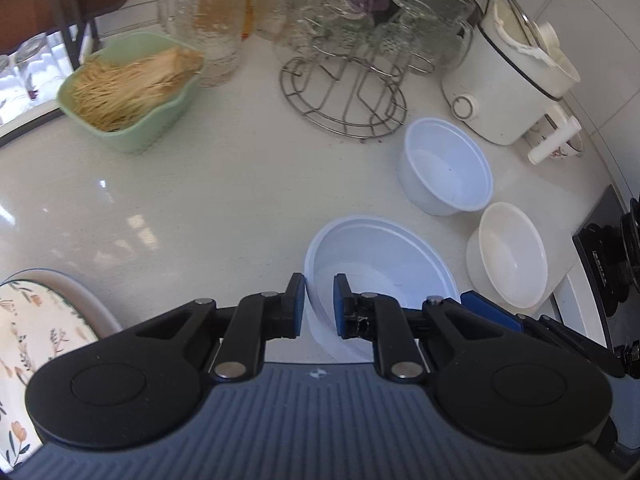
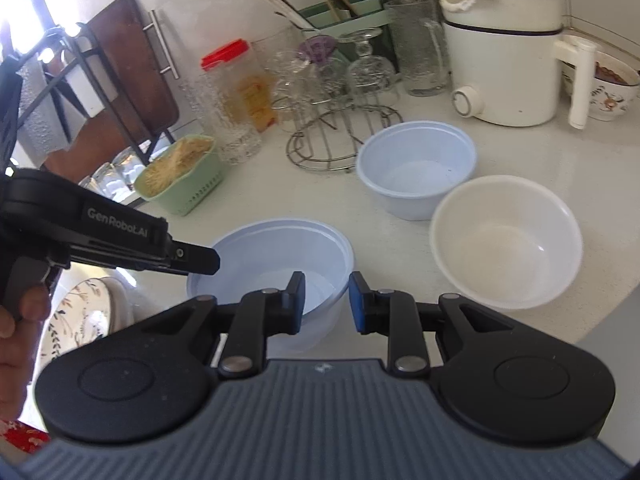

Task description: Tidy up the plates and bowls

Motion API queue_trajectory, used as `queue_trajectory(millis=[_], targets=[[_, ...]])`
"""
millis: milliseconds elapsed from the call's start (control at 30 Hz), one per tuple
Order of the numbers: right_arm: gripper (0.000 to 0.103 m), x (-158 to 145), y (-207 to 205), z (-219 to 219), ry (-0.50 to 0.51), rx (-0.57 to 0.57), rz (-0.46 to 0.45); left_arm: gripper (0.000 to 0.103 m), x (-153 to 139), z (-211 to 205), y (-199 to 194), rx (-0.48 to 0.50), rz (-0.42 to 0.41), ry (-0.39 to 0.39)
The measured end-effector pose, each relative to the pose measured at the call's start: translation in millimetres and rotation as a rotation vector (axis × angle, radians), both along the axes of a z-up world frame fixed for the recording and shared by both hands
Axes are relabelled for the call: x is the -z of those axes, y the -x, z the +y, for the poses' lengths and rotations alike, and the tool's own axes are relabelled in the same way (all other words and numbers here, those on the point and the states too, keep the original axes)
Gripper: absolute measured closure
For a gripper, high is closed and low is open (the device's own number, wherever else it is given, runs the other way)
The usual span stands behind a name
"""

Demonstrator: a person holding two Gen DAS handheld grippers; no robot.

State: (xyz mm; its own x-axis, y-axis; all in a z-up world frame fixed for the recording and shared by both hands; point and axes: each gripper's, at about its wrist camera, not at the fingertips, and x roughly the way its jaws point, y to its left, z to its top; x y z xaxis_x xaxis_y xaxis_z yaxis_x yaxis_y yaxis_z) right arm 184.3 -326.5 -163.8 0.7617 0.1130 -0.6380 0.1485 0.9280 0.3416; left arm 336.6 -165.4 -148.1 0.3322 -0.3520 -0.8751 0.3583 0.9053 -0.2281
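Observation:
Three bowls stand on the white counter. The nearest pale blue bowl has its near rim between the fingers of my left gripper, one finger outside and one inside; the jaws stand narrowly apart and I cannot tell if they pinch it. My right gripper is open, with the same bowl's right rim between its fingers, not touching. A second pale blue bowl and a cream bowl stand beyond to the right. A floral plate lies at the near left.
A wire rack of glasses, a green basket of toothpicks, glass jars and a white cooker line the back. A black stove sits at the right edge.

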Motion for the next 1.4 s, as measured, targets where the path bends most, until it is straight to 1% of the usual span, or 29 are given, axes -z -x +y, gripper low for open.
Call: queue_trajectory(millis=[133, 367, 600, 733, 767, 867, 967, 1033, 1067, 1200, 1300, 1400], targets=[[0.076, -1.7, -5.4, 11.6, 0.01, -0.044, -0.019, 0.085, 1.9, 17.9, 0.8, -0.027, 0.004, -0.006], [0.076, 5.0, -14.1, 29.9, 0.034, -0.11, 0.002, 0.085, 13.8, 35.7, 2.2, -0.044, 0.015, -0.043], [0.076, 10.8, -19.4, 36.1, 0.031, -0.108, 0.04, 0.084, 22.4, 40.5, 0.5, -0.049, 0.035, -0.038], [0.076, 12.0, -21.1, 40.0, 0.044, -0.116, 0.05, 0.083, 25.4, 44.8, 2.4, -0.074, 0.043, -0.024], [0.076, 11.8, -21.2, 40.1, 0.041, -0.119, 0.053, 0.08, 25.1, 46.4, 2.9, -0.088, 0.037, -0.025], [0.075, 7.9, -18.5, 38.2, 0.045, -0.097, 0.054, 0.076, 19.7, 51.8, 6.0, -0.114, 0.001, -0.021], [0.075, 3.2, -14.4, 35.8, 0.034, -0.09, 0.044, 0.076, 13.5, 55.7, 9.4, -0.131, -0.005, -0.022], [0.075, -0.1, -11.7, 35.4, 0.04, -0.093, 0.034, 0.076, 6.9, 58.4, 14.6, -0.147, -0.018, -0.005], [0.075, -1.9, -10.6, 35.0, 0.045, -0.093, 0.033, 0.076, 4.3, 58.2, 17.6, -0.153, -0.023, -0.013], [0.075, -13.9, -2.6, 31.9, 0.049, -0.096, 0.008, 0.076, -5.8, 59.2, 32.4, -0.153, -0.055, -0.026], [0.075, -23.5, 3.0, 30.2, 0.072, -0.097, -0.006, 0.076, -15.8, 61.4, 44.8, -0.161, -0.067, -0.03], [0.075, -35.6, 8.5, 27.0, 0.079, -0.08, -0.016, 0.076, -28.9, 64.8, 53.5, -0.16, -0.086, -0.015]])
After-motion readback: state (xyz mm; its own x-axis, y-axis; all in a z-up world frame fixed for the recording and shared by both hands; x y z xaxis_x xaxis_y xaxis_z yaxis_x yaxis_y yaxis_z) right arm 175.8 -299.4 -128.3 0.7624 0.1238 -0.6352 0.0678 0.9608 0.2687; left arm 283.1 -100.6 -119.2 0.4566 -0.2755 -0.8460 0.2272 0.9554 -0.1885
